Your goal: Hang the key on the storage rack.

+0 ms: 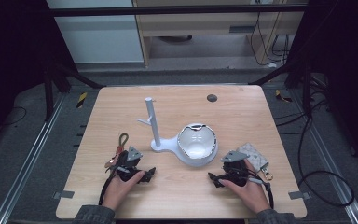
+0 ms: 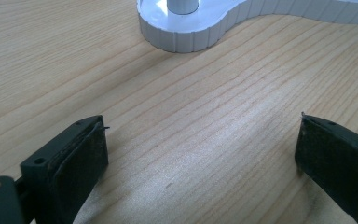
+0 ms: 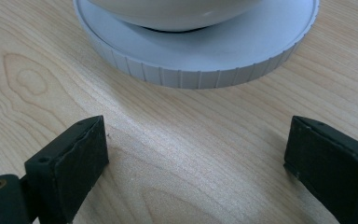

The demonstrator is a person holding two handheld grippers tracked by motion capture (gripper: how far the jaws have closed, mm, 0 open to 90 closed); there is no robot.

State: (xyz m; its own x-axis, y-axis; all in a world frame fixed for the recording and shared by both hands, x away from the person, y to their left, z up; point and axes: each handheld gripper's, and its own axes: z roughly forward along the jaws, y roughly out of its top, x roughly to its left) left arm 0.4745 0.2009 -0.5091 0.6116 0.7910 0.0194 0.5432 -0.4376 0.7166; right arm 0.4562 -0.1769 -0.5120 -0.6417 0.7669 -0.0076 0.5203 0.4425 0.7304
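Observation:
A white stand (image 1: 154, 122) with an upright post and a side peg rises from a ribbed base (image 2: 186, 35) at the table's middle. On the base's round right end (image 3: 200, 60) rests a shiny bowl (image 1: 196, 141). My left gripper (image 1: 140, 175) lies low on the wood at the front left, open and empty, with the base just ahead of it. At the front right my right gripper (image 1: 221, 179) is open too, nothing between its pads. A key ring with a leather strap (image 1: 119, 148) lies beside the left gripper. A patterned pouch (image 1: 254, 156) sits by the right hand.
The wooden table (image 1: 233, 112) has a dark round hole plug (image 1: 211, 98) near its far edge. Cables trail on the floor to the right. Metal rails run along both sides of the table.

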